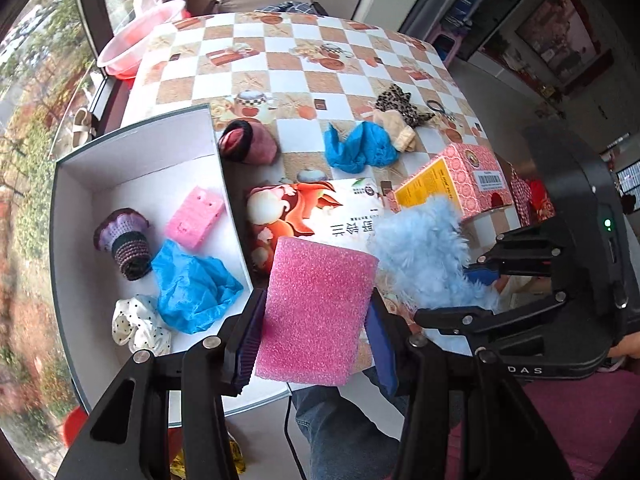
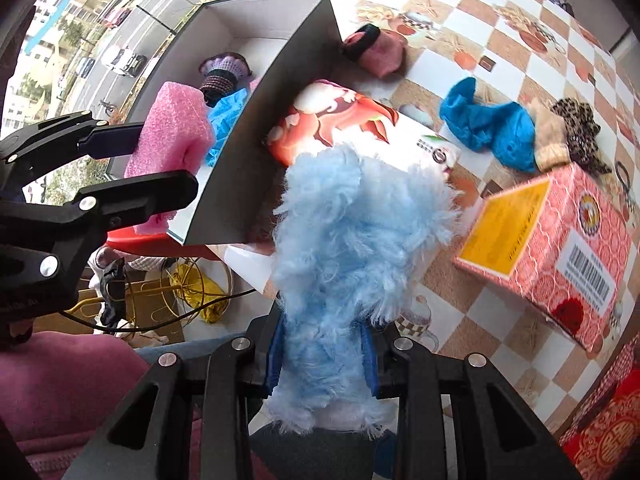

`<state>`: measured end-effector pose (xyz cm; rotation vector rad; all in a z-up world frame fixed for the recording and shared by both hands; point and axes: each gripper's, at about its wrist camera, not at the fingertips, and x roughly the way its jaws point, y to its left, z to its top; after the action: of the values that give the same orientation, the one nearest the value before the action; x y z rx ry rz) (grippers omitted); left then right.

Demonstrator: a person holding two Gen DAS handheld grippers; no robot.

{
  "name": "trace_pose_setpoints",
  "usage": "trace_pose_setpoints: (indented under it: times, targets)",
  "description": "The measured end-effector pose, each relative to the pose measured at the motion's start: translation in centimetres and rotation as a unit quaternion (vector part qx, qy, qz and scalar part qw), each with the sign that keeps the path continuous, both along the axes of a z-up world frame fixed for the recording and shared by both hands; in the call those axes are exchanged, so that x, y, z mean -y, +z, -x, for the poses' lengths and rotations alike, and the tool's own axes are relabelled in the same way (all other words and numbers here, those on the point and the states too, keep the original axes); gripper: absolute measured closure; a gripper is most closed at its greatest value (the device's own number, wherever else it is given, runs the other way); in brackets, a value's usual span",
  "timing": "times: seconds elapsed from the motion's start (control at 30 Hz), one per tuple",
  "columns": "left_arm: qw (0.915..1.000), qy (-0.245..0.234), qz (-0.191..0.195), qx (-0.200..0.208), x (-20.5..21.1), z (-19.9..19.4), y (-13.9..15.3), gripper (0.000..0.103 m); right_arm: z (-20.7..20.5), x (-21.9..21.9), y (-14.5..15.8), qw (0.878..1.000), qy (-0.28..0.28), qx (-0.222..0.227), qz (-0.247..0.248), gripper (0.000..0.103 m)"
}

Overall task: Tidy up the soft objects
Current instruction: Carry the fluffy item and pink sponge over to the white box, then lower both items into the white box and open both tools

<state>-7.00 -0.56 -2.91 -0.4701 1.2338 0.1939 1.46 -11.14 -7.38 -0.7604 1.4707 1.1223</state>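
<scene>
The left gripper (image 1: 316,316) is clamped on a pink foam block (image 1: 316,312), its blue pads pressing both sides, and holds it above the near right wall of the white box (image 1: 80,208), close to the table edge. The right gripper (image 2: 324,354) is closed tight on a fluffy light-blue piece (image 2: 352,232), just beside the left one and outside the box. Inside the box lie a small pink sponge (image 1: 195,216), a knitted purple piece (image 1: 124,240), a crumpled blue cover (image 1: 194,286) and a dotted white cloth (image 1: 138,326). On the checked tablecloth (image 1: 280,64) sit a second blue cover (image 1: 358,148), a pink pouch (image 1: 248,142), a leopard-print cloth (image 1: 398,104) and a red patterned carton (image 1: 460,178).
</scene>
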Motion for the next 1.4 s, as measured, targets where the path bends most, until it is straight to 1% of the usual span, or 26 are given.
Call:
trace_pose_setpoints:
  times: [0.13, 0.23, 0.43, 0.63, 0.73, 0.93, 1.2, 1.4]
  targets:
    - [0.999, 0.044, -0.003, -0.002, -1.8, 1.3, -0.3, 0.051, 0.9, -2.6, 0.7, 1.0, 0.027, 0.004, -0.008, 0.07]
    - [0.9969, 0.078, -0.005, -0.005, -3.3, 2.3, -0.5, 0.051, 1.1, -3.7, 1.0, 0.999, 0.038, 0.003, -0.015, 0.07]
    - [0.9918, 0.126, -0.016, -0.015, -5.9, 3.8, -1.0, 0.051, 1.7, -7.1, 1.9, 0.999, 0.033, -0.012, -0.04, 0.07]
    - [0.9872, 0.157, -0.023, -0.022, -7.6, 4.7, -1.4, 0.051, 3.3, -10.3, 2.7, 0.996, 0.062, -0.013, -0.057, 0.07]
    - [0.9851, 0.168, -0.025, -0.025, -8.3, 5.1, -1.7, 0.051, 3.3, -11.5, 2.6, 0.996, 0.066, -0.016, -0.059, 0.07]
    - [0.9806, 0.192, -0.025, -0.034, -9.5, 5.4, -2.4, 0.051, 2.6, -13.6, 2.6, 0.996, 0.062, -0.025, -0.066, 0.07]
    - [0.9739, 0.223, -0.028, -0.028, -10.8, 5.6, -3.0, 0.051, 1.5, -16.7, 2.8, 0.995, 0.063, -0.03, -0.069, 0.07]
    - [0.9709, 0.236, -0.027, -0.03, -11.2, 5.7, -3.9, 0.051, 0.5, -18.9, 2.3, 0.996, 0.062, -0.033, -0.063, 0.07]
